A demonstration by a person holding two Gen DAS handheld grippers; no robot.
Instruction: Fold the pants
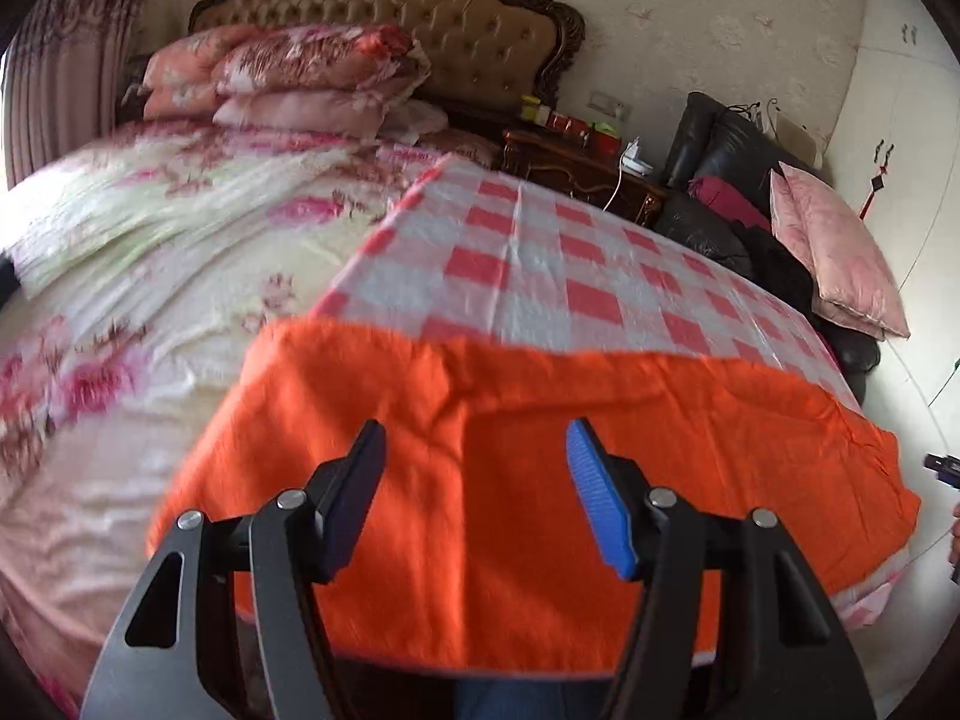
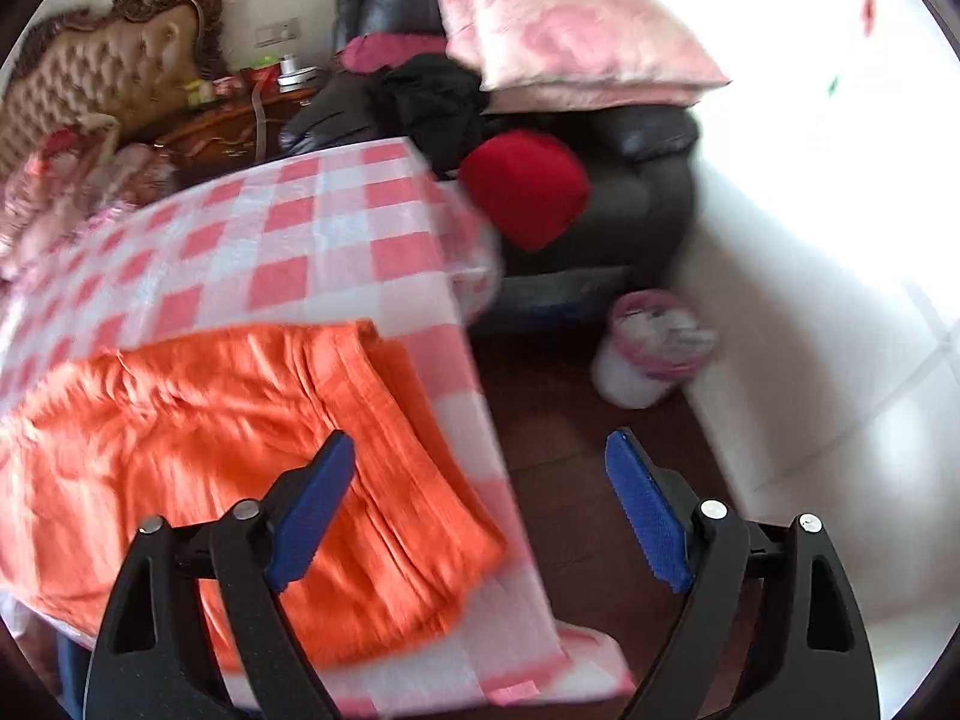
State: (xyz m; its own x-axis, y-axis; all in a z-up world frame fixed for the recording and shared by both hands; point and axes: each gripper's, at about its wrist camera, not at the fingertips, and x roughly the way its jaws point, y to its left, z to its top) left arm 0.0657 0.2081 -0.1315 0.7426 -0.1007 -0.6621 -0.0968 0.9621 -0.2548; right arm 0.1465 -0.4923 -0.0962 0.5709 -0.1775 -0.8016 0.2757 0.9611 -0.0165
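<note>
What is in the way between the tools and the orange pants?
Nothing visible. The orange pants lie bare on the checkered cloth, with the open left tool right above them and the open right tool over their edge.

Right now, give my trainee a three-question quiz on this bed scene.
1. True or false: the left claw is gripping the bright orange fabric pants.
2. What lies directly under the pants? A) the floral bedsheet B) the pink-and-white checked cloth C) a dark wooden board
3. Fill in: a pale pink satin pillow rests on the black leather ____.

Key:
1. False; both the left claw and the right claw stand open and empty.
2. B
3. Armchair
</note>
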